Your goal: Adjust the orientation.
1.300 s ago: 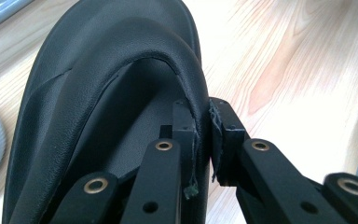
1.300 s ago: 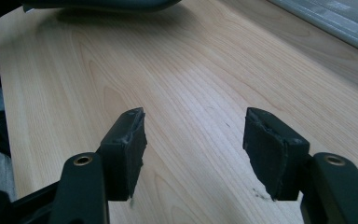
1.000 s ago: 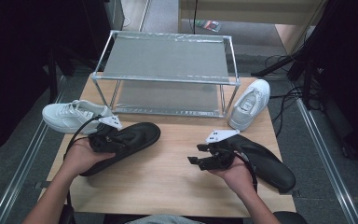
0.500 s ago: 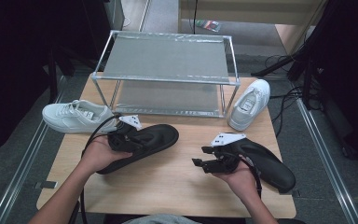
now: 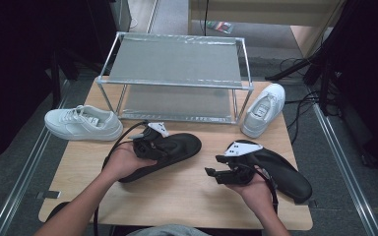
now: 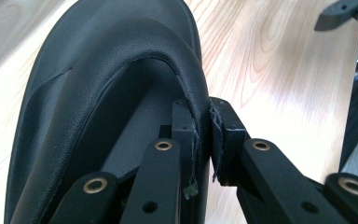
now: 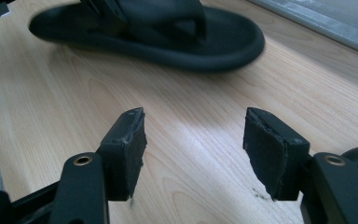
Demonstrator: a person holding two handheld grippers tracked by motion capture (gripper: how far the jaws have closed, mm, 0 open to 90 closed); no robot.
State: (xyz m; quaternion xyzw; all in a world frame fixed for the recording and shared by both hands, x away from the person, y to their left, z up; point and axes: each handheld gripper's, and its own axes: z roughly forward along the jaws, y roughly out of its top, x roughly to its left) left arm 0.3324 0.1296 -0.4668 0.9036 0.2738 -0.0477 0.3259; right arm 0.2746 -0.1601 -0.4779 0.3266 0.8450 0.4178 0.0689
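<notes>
In the high view a black sandal (image 5: 174, 150) lies slanted on the wooden table (image 5: 177, 196), left of centre. My left gripper (image 5: 150, 142) is shut on its strap. The left gripper view has both pads of that gripper (image 6: 203, 140) pinching the strap's edge of the sandal (image 6: 98, 93). A second black sandal (image 5: 285, 172) rests at the table's right front. My right gripper (image 5: 216, 166) stands open just left of it, jaws pointing toward the first sandal. In the right gripper view, that gripper (image 7: 193, 149) has only bare wood between its pads, and the held sandal (image 7: 168, 37) lies beyond.
A two-shelf metal rack (image 5: 177, 64) stands at the back of the table. One white sneaker (image 5: 81, 123) sits at its left foot, another (image 5: 265, 109) at its right. Cables run over the floor at the right.
My left gripper has carried the black sandal rightward toward the table's middle, away from the left white sneaker. The right gripper has barely shifted.
</notes>
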